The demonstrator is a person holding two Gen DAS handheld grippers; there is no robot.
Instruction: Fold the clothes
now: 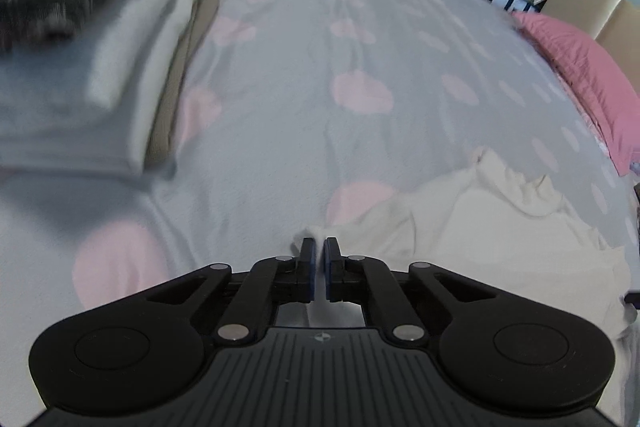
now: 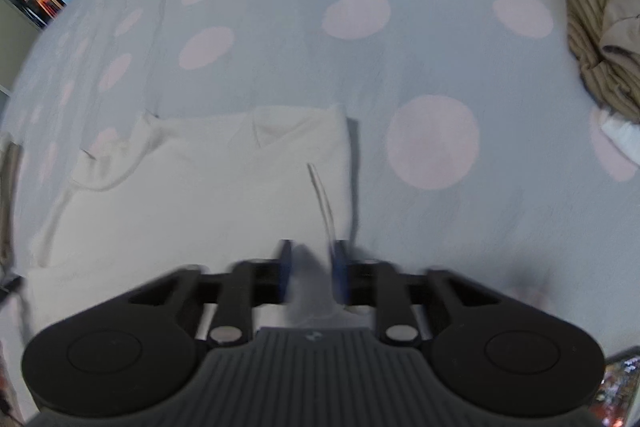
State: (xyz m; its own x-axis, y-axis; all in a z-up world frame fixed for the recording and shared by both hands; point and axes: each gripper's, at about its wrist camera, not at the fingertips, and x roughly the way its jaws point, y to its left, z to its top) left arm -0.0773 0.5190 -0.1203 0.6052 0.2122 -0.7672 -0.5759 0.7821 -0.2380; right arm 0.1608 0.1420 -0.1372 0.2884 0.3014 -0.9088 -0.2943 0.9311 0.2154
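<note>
A cream garment lies rumpled on the grey bedspread with pink dots, to the lower right in the left wrist view. My left gripper is shut on a corner of it, and a bit of cloth pokes up between the blue pads. In the right wrist view the same cream garment lies flatter, with its collar pointing away. A thin white cord runs over it. My right gripper is blurred and pinches a bunch of its right edge between the pads.
A stack of folded clothes, topped by a dark patterned piece, sits at the left. A pink pillow lies along the right edge. A crumpled brown striped garment lies at the right on the bedspread.
</note>
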